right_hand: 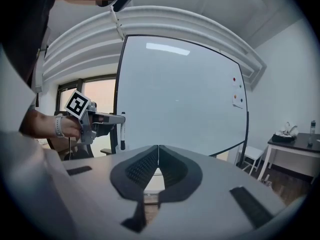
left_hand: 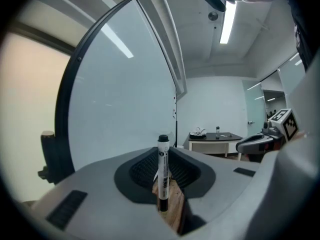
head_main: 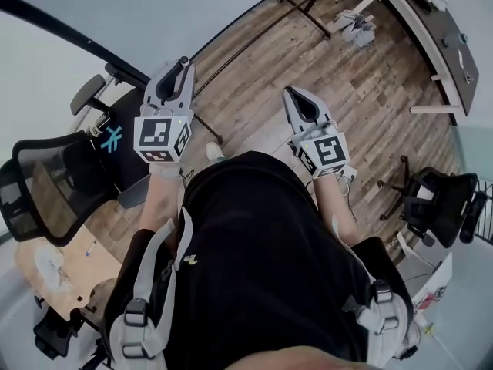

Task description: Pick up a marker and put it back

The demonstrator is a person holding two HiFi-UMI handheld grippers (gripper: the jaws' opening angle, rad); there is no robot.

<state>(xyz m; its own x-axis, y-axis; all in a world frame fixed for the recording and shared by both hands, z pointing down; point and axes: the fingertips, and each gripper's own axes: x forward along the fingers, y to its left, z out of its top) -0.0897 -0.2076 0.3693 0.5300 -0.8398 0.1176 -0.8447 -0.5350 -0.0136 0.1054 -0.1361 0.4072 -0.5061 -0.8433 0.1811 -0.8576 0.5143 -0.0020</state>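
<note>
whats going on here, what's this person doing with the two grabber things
A person stands in front of a whiteboard with a gripper in each hand. The left gripper is clamped on a marker, a white one with black ends, and holds it upright in the air. The right gripper has its jaws together with nothing between them and is held out alongside. The marker has been picked up and not yet put back. Where it belongs does not show in these views.

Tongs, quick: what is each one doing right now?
Left tongs: closed on a marker, held upright.
Right tongs: closed, empty.
</note>
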